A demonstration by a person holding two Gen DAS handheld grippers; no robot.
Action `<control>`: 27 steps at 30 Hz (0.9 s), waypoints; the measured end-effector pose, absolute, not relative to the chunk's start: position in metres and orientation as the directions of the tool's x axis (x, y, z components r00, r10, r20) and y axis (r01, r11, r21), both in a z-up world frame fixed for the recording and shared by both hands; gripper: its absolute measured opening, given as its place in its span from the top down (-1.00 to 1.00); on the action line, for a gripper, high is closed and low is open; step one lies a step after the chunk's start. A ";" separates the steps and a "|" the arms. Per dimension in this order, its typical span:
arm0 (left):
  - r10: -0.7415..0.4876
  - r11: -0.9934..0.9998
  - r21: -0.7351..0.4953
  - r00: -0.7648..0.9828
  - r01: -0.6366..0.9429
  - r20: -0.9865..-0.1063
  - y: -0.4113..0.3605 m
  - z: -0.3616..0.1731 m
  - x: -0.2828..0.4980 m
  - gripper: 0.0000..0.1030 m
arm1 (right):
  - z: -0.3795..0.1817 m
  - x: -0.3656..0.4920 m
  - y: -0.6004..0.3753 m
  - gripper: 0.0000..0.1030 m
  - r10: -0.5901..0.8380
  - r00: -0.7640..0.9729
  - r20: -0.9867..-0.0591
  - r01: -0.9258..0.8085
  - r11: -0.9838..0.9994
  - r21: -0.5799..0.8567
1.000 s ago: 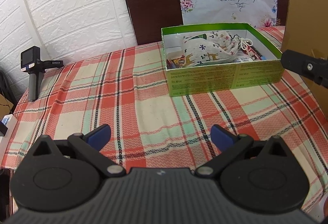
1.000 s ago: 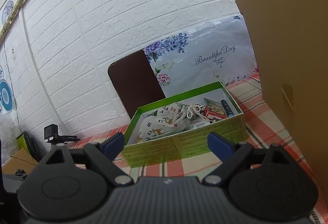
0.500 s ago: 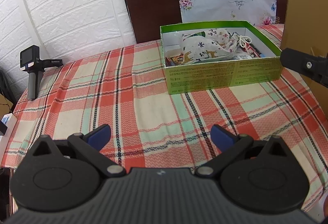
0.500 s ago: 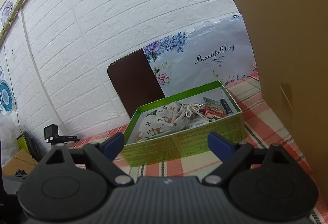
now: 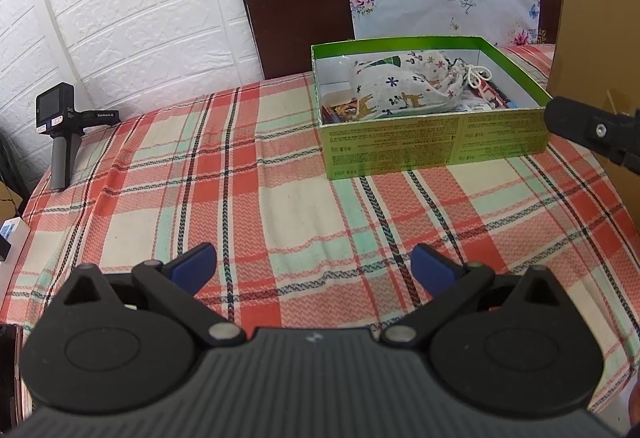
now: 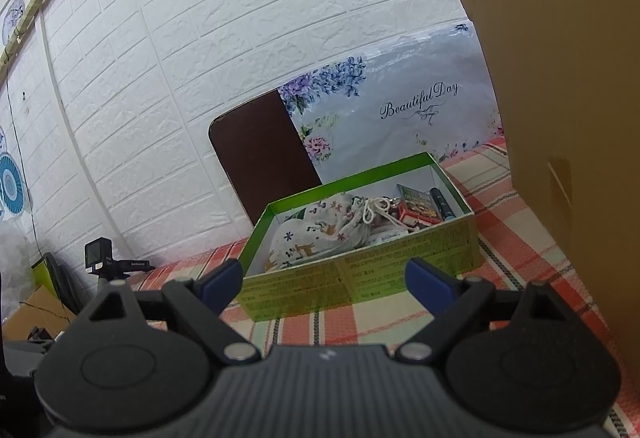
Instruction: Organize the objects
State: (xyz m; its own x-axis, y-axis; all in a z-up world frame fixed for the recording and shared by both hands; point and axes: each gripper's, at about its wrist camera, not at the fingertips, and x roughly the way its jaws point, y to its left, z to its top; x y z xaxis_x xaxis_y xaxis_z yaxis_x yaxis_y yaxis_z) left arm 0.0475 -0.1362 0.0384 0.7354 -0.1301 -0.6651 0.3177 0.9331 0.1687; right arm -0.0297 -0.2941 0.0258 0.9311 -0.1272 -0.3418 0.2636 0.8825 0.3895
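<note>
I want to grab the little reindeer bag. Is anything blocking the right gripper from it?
Only the green box's front wall: the drawstring bag lies behind it, inside the box. The open right gripper would likely need to go over the rim from above.

Both views are bright and evenly lit, with soft, diffuse light and no hard shadows. The red-and-green plaid tablecloth [image 5: 280, 197] shows only faint shading under the open green cardboard box [image 5: 432, 141]. The white embossed brick wall [image 6: 200, 57] bows strongly toward the frame edges from fisheye distortion, and the corners darken. The glossy floral plastic sheet [image 6: 400, 117] carries a pale sheen. Centres are sharp; the 2 near black gripper bodies look slightly soft.
</note>
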 end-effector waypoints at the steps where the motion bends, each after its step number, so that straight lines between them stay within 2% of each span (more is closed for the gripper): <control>1: -0.128 0.934 0.169 0.735 0.315 -0.666 -0.136 0.038 0.048 -1.00 | 0.026 -0.030 -0.294 -0.79 -0.127 0.931 -0.342 0.263 0.883 0.389; 27: -0.123 0.941 0.150 0.719 0.304 -0.684 -0.134 0.036 0.052 -1.00 | 0.022 -0.028 -0.290 -0.79 -0.120 0.926 -0.358 0.265 0.883 0.388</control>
State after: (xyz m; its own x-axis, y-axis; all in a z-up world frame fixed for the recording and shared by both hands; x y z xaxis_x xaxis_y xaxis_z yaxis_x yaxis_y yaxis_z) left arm 0.0517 -0.1344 0.0356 0.7193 -0.1232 -0.6837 0.3036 0.9409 0.1499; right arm -0.0277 -0.2904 0.0217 0.9258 -0.1204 -0.3584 0.2651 0.8826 0.3882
